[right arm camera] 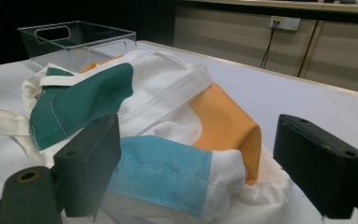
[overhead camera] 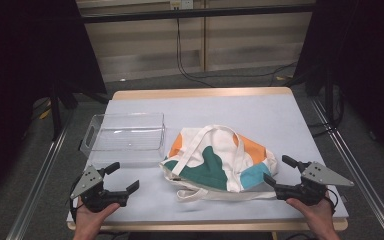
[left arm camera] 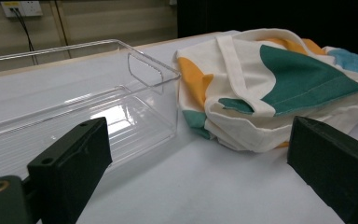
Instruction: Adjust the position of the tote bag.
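a crumpled cloth tote bag (overhead camera: 219, 161), white with orange, dark green and light blue patches, lies on the pale grey surface (overhead camera: 260, 112) a little right of its middle, towards the near edge. its white straps loop across the top and trail out along its near side. just to its left, and a bit farther back, stands a clear plastic bin (overhead camera: 125, 136) with a cut-out handle in its left wall; the bin's right wall sits close beside the bag's orange corner, and whether they touch cannot be told.

the left tongs (overhead camera: 126, 176) rest low at the near left corner of the surface, held by a hand (overhead camera: 94, 214) coming in from the bottom edge. they are spread wide with nothing between them, pointing right towards the bag and apart from it; the bin is just beyond them.

the right tongs (overhead camera: 279, 170) sit at the near right, in the other hand (overhead camera: 316, 212), also spread wide. they point left at the bag's light blue corner, which lies right in front of the gap in the right gripper view; the pads do not press on the cloth.
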### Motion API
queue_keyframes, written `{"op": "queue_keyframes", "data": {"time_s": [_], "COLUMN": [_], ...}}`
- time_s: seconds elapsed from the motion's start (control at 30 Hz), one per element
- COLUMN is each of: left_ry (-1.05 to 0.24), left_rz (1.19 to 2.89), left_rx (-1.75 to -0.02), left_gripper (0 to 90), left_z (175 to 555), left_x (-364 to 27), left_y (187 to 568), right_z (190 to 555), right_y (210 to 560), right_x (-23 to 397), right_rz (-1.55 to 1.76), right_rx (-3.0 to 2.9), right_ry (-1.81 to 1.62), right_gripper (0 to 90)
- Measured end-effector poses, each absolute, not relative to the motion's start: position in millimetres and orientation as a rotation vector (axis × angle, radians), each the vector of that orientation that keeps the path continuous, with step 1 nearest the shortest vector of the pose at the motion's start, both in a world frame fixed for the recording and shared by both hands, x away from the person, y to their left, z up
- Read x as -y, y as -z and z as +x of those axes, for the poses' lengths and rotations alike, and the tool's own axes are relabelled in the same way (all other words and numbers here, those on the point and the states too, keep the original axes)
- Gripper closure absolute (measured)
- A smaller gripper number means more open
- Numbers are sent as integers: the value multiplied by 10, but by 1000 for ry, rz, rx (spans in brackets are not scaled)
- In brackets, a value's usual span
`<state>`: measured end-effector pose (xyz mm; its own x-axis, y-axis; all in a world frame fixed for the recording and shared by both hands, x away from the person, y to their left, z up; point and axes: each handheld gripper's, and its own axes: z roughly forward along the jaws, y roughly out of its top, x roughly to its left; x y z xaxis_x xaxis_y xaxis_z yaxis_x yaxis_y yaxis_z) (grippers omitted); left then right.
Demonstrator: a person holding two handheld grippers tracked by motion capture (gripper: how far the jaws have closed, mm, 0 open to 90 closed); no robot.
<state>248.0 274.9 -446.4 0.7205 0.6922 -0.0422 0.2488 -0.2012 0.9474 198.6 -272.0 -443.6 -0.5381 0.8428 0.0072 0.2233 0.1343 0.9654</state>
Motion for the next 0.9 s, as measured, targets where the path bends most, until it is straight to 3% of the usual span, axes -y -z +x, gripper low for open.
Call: {"op": "queue_keyframes", "data": {"time_s": [0.9], "left_ry": [-436], "left_rz": [1794], "left_rx": [-728], "left_gripper": [102], "left_z": [2462], "left_x": [-2619], "left_y": [4459], "right_z": [2031], "right_y": [4357], "right_x": [2485], "right_rz": [936], "right_rx": [-2086], "right_ry": [-1513], "right_gripper": [451]}}
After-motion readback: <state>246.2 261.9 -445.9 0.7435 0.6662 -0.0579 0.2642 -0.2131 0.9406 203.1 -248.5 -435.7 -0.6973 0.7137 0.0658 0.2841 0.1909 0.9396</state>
